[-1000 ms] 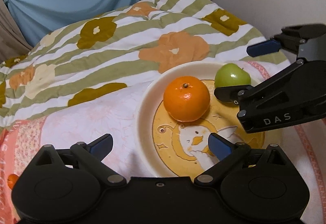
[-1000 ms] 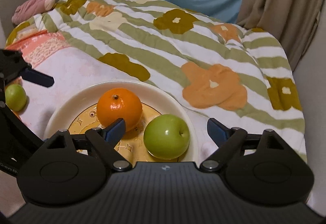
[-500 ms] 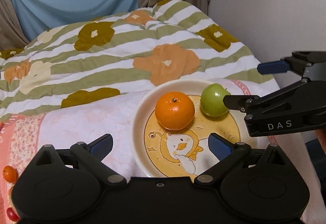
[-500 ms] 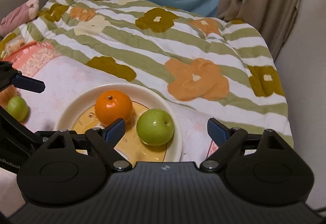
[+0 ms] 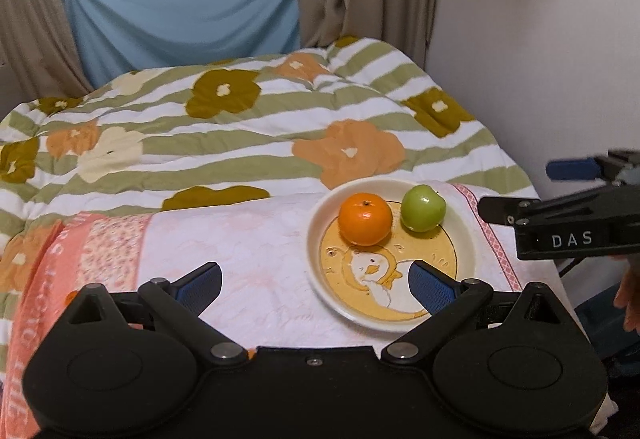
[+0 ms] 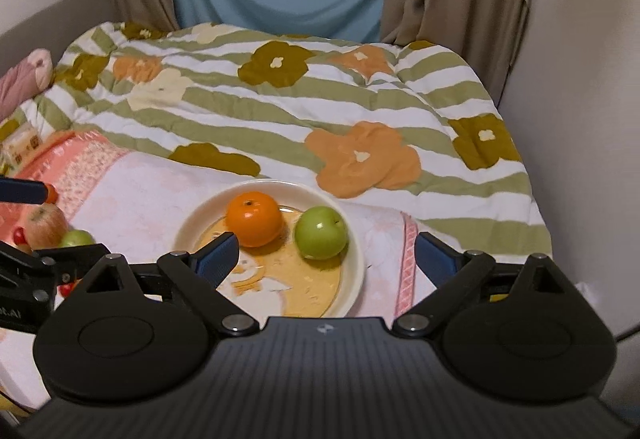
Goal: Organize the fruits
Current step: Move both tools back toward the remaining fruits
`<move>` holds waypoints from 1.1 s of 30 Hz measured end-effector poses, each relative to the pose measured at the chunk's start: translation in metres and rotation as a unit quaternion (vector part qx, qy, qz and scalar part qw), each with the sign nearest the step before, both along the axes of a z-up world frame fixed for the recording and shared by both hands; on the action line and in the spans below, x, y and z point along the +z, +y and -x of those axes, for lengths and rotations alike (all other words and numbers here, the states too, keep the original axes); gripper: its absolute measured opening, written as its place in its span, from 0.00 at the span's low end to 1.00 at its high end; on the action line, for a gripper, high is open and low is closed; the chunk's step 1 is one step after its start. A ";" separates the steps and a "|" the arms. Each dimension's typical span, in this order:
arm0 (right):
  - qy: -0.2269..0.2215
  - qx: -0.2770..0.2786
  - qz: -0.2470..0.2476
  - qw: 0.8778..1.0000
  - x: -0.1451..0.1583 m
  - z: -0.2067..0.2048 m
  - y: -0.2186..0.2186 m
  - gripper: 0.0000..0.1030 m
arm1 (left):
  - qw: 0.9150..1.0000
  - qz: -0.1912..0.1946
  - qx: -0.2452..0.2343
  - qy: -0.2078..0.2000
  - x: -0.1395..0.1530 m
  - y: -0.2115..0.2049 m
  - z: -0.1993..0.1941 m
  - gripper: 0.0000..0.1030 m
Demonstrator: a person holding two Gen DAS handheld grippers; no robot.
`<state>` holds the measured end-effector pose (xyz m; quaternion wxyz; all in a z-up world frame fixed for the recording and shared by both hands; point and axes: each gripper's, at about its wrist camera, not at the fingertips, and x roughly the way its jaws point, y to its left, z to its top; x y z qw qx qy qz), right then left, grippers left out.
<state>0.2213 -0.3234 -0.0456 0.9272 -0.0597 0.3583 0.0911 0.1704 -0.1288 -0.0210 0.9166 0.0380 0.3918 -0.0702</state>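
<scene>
At the far left of the right wrist view, a red apple and a small green fruit lie loose on the pink towel, off the plate. The left gripper, jaws wide and empty, should approach these low, centring one fruit between the pads before closing gently. On the plate, the orange and green apple sit side by side; the right gripper stands wide and empty.
</scene>
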 end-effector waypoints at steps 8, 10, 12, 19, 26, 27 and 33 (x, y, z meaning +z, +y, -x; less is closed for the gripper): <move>-0.008 -0.014 -0.024 1.000 0.026 0.049 0.036 1.00 | 0.999 0.008 0.020 -0.023 0.021 0.051 0.047 0.99; -0.012 -0.015 -0.023 1.000 0.032 0.059 0.050 1.00 | 0.999 0.006 0.022 -0.029 0.023 0.067 0.057 0.98; -0.020 -0.014 -0.021 0.999 0.036 0.070 0.065 1.00 | 0.999 -0.001 0.023 -0.035 0.024 0.081 0.064 0.98; -0.022 0.007 -0.020 1.000 0.038 0.090 0.124 1.00 | 0.999 -0.016 0.012 -0.037 0.019 0.130 0.077 0.98; 0.001 0.009 -0.029 1.000 0.024 0.093 0.177 1.00 | 0.999 -0.025 -0.023 -0.029 0.003 0.170 0.071 0.98; 0.006 0.010 -0.030 0.999 0.021 0.092 0.182 1.00 | 0.999 -0.025 -0.031 -0.026 0.000 0.175 0.069 0.98; 0.025 0.007 -0.020 0.999 -0.001 0.090 0.220 1.00 | 0.996 -0.031 -0.085 -0.015 -0.020 0.197 0.052 0.98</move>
